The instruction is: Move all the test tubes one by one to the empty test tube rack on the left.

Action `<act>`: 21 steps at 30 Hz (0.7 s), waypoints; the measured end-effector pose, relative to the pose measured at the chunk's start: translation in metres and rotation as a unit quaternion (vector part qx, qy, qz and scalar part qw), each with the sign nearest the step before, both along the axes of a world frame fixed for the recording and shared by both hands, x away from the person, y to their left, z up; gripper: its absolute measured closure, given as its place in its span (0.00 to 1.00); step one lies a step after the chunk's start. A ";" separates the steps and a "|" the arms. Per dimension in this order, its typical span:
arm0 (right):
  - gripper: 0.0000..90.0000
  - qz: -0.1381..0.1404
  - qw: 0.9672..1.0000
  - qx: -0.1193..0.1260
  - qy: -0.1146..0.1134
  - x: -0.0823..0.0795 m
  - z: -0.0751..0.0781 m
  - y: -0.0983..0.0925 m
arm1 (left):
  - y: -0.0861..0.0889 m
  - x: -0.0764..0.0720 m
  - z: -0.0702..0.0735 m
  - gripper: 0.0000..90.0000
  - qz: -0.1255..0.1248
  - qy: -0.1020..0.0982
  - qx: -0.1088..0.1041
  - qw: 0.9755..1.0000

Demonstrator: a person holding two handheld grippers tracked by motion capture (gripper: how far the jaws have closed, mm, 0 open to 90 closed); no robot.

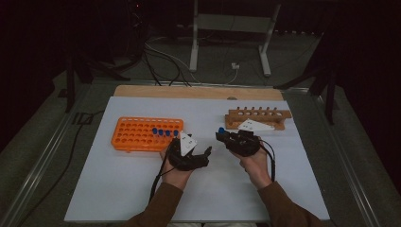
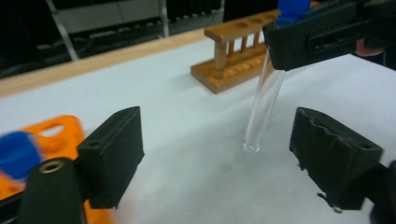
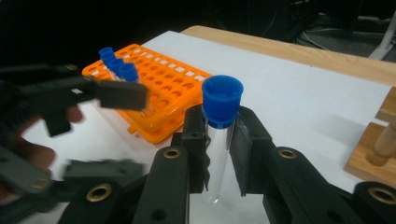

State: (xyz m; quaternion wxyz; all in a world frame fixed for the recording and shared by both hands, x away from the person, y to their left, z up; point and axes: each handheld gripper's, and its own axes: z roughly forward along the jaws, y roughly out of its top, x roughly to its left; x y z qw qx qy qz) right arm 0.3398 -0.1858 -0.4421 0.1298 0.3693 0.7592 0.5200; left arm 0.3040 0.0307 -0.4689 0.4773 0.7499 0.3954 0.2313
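The worktop (image 1: 142,189) is a pale, matt white sheet laid over a wooden board whose bare edge (image 1: 198,91) shows as a strip along the far side. Beyond it the room is dark: a grey floor, loose cables (image 1: 165,59) and the white legs of a stand (image 1: 231,33) at the back, with metal rails running along both sides.

An orange rack (image 1: 142,134) lies on the left half of the sheet, with a row of blue-capped tubes (image 1: 163,132) standing near its right end. A wooden rack (image 1: 257,117) sits at the far right, its holes empty as far as can be seen.

The right gripper (image 3: 219,154) has its fingers (image 3: 196,140) pinched on a clear tube (image 3: 219,154) with a blue cap (image 3: 222,100), held just below the cap. In the left gripper view the tube (image 2: 264,102) hangs tilted, its rounded end just above the white sheet, between the two racks and nearer the wooden one.

The left gripper (image 2: 215,154) has its fingers (image 2: 112,154) spread, with nothing between them; they point toward the hanging tube, which is farther off. In the high view the left gripper (image 1: 201,153) lies just beside the orange rack's right end, near the right gripper (image 1: 224,137).
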 end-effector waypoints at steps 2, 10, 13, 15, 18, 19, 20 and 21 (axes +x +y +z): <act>0.85 0.003 1.000 -0.002 0.005 0.000 -0.002 0.002 | -0.003 0.003 -0.003 0.27 -0.004 0.008 -0.010 1.000; 0.85 0.014 1.000 -0.006 0.005 -0.003 -0.006 0.011 | -0.016 0.004 -0.009 0.55 -0.020 0.007 -0.008 1.000; 0.85 0.017 1.000 -0.007 0.006 -0.004 -0.006 0.013 | -0.017 0.004 -0.009 0.66 -0.027 0.003 -0.013 1.000; 0.85 0.018 1.000 -0.005 0.007 -0.004 -0.006 0.014 | -0.017 0.004 -0.009 0.71 -0.032 0.001 -0.015 0.999; 0.85 0.022 1.000 -0.003 0.010 -0.004 -0.006 0.015 | -0.017 0.003 -0.009 0.79 -0.040 -0.003 -0.019 0.999; 0.85 0.022 1.000 -0.003 0.011 -0.005 -0.007 0.015 | -0.017 0.003 -0.009 0.81 -0.042 -0.005 -0.019 0.999; 0.85 0.023 1.000 -0.003 0.011 -0.005 -0.007 0.016 | -0.017 0.003 -0.009 0.84 -0.043 -0.006 -0.017 0.999; 0.85 0.023 1.000 -0.004 0.011 -0.005 -0.007 0.016 | -0.017 0.003 -0.010 0.85 -0.045 -0.007 -0.016 0.999</act>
